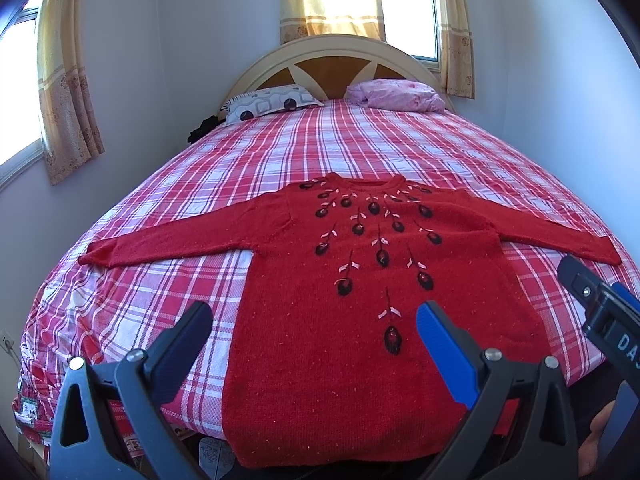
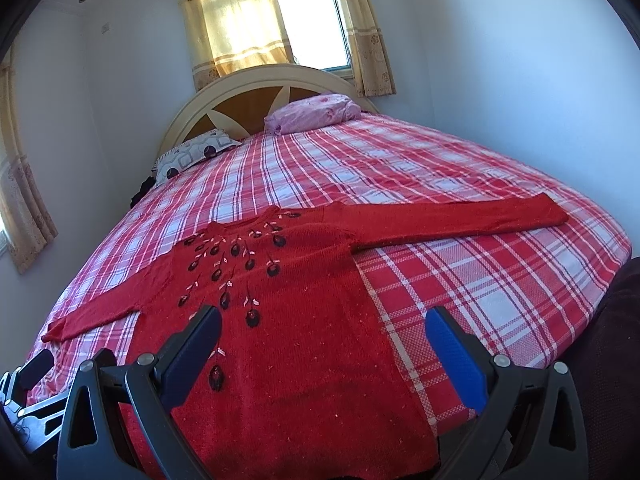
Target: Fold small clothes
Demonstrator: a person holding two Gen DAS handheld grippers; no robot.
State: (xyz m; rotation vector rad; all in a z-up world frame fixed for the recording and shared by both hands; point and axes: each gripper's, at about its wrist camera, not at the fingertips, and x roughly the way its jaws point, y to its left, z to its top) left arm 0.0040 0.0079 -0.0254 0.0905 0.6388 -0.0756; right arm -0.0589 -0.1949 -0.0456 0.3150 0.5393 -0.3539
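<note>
A red knitted sweater (image 1: 340, 320) with dark embroidered flowers lies flat on the bed, front up, both sleeves spread out to the sides. Its hem hangs over the near edge of the bed. My left gripper (image 1: 314, 320) hovers open above the lower body of the sweater, holding nothing. In the right wrist view the same sweater (image 2: 304, 360) fills the lower middle, its right sleeve (image 2: 460, 222) stretched far out. My right gripper (image 2: 322, 328) is open above the sweater's lower right part, empty. The right gripper's tip (image 1: 600, 300) also shows at the left view's right edge.
The bed has a red and white plaid cover (image 1: 340, 148). A patterned pillow (image 1: 268, 102) and a pink pillow (image 1: 396, 94) lie against the cream headboard (image 1: 332, 50). Walls close in on both sides. A dark item (image 1: 202, 128) sits beside the bed's far left.
</note>
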